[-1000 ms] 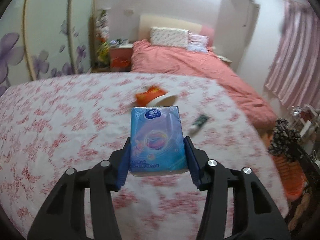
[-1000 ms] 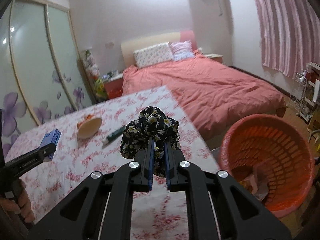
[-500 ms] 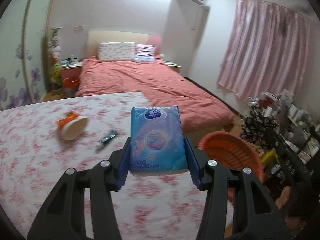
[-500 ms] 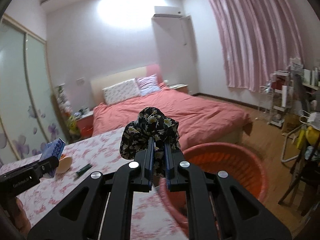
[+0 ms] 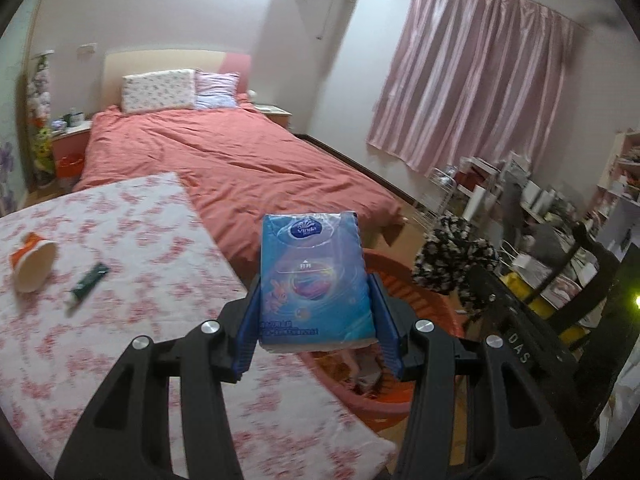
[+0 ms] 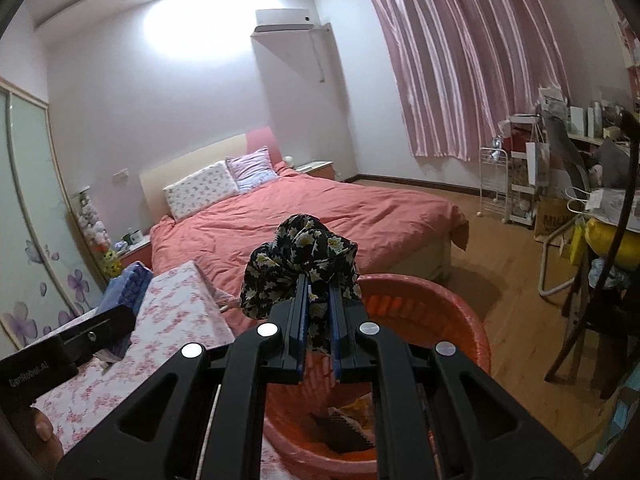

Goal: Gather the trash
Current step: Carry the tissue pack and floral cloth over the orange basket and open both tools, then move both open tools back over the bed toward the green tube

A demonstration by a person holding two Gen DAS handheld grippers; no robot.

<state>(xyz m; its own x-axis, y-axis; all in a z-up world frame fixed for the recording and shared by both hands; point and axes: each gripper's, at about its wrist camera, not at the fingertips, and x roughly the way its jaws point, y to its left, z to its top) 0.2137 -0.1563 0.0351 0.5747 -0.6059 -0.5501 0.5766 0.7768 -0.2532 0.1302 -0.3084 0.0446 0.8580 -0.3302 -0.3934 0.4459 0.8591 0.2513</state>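
The left gripper [image 5: 316,300] grips a blue tissue pack [image 5: 314,276] between its pads; the white logo on an oval at the top of the pack seems to read "Vinda", and the small print lower down is too blurred to read. Right of it, the arm of the right gripper [image 6: 318,312] carries the letters "DAS". The right gripper is closed on a bunched black cloth [image 6: 300,264] with pale flowers, which stands up above its fingertips. In the right wrist view the side of the left gripper shows small white writing – I cannot read it surely.

Just beyond and below both grippers stands a round orange basket [image 6: 436,312] on the floor, with some scraps inside; the cloth hangs over its near rim, and the tissue pack hides part of the rim in the left view. Left of the left gripper, on the flowered worktop [image 5: 140,240], lie a tipped paper cup [image 5: 34,262] and a dark green tube [image 5: 86,284]. Further ahead is a bed [image 5: 224,164] with a red cover – pink curtains [image 5: 472,92] hang to the right.
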